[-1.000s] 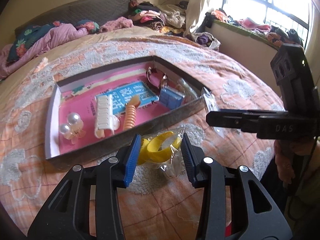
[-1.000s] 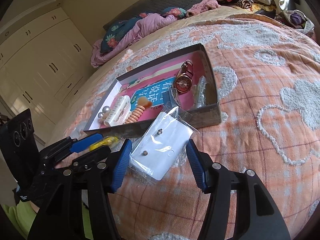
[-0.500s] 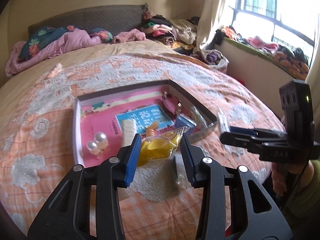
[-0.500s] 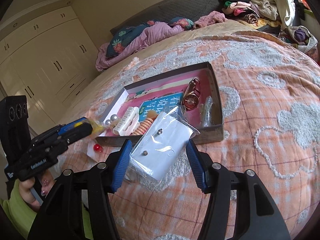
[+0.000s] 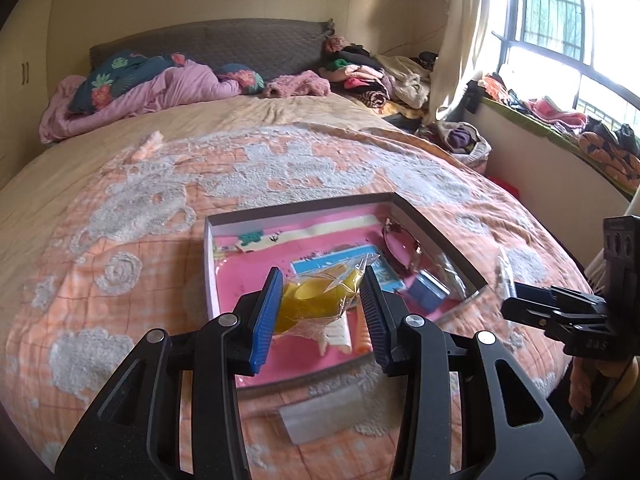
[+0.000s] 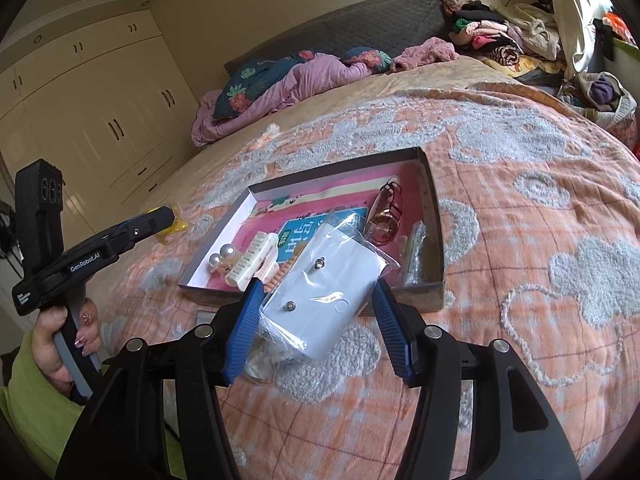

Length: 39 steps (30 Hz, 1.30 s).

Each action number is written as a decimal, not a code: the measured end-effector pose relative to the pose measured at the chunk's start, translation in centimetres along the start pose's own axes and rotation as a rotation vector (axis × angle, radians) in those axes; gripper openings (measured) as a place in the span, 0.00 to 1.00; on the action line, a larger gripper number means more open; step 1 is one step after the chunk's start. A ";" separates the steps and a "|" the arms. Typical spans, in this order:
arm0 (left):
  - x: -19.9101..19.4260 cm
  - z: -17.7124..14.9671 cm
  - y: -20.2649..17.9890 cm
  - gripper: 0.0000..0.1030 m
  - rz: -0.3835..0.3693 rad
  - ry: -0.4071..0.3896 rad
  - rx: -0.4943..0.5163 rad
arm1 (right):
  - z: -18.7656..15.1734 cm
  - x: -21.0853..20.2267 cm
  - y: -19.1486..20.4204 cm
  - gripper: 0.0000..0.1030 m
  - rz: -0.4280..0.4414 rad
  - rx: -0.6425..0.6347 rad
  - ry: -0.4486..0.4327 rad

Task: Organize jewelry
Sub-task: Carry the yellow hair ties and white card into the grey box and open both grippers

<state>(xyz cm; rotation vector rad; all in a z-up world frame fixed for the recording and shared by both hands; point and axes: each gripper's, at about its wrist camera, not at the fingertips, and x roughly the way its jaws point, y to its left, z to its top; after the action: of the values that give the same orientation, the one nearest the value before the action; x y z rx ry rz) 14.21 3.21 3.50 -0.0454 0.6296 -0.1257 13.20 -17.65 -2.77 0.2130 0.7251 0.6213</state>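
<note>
In the left wrist view the left gripper is clenched on a clear bag of yellow pieces, held above the near part of the box. The bag looks light, soft and slippery; its film would likely slide or crumple, so the grip belongs across the bulk of the contents, not the loose top. A second ago it lay low at the box's near wall; now it is lifted and over the pink floor. In the right wrist view the right gripper grasps a bagged white card with two studs, just before the box's near wall. The card looks stiff and thin, best pinched by its edges as here. It has barely moved, while the left gripper has risen at the left edge.
</note>
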 end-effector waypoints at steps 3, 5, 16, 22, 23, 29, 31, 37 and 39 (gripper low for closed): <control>0.4 0.4 0.3 0.31 0.009 -0.005 -0.002 | 0.7 0.1 0.1 0.53 -0.005 -0.015 -0.014; 0.7 0.7 0.3 0.31 0.018 -0.008 0.000 | 1.3 0.1 0.3 0.53 -0.007 -0.025 -0.024; 2.3 0.8 0.7 0.31 0.029 0.001 -0.025 | 4.0 1.2 0.2 0.53 -0.037 -0.071 -0.072; 3.6 0.6 1.1 0.31 0.040 0.019 -0.044 | 5.1 2.1 0.1 0.53 -0.056 -0.084 -0.076; 3.7 0.6 1.2 0.31 0.039 0.022 -0.046 | 5.2 2.4 0.1 0.53 -0.057 -0.083 -0.073; 5.2 0.1 1.3 0.31 0.050 0.051 -0.051 | 5.4 4.3 -0.7 0.53 -0.095 -0.090 -0.046; 5.6 -0.2 1.4 0.31 0.052 0.059 -0.052 | 5.0 5.2 -1.3 0.53 -0.112 -0.086 -0.028; 6.4 -0.8 1.4 0.33 0.068 0.083 -0.045 | 4.2 7.2 -2.8 0.53 -0.142 -0.058 0.018; 6.4 -0.9 1.4 0.36 0.068 0.084 -0.046 | 4.0 7.5 -3.1 0.55 -0.149 -0.049 0.031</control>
<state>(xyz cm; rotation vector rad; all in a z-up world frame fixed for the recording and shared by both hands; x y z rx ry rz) 18.90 3.79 -1.10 -0.0630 0.7175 -0.0477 21.64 -15.57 -5.20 0.1029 0.7470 0.5005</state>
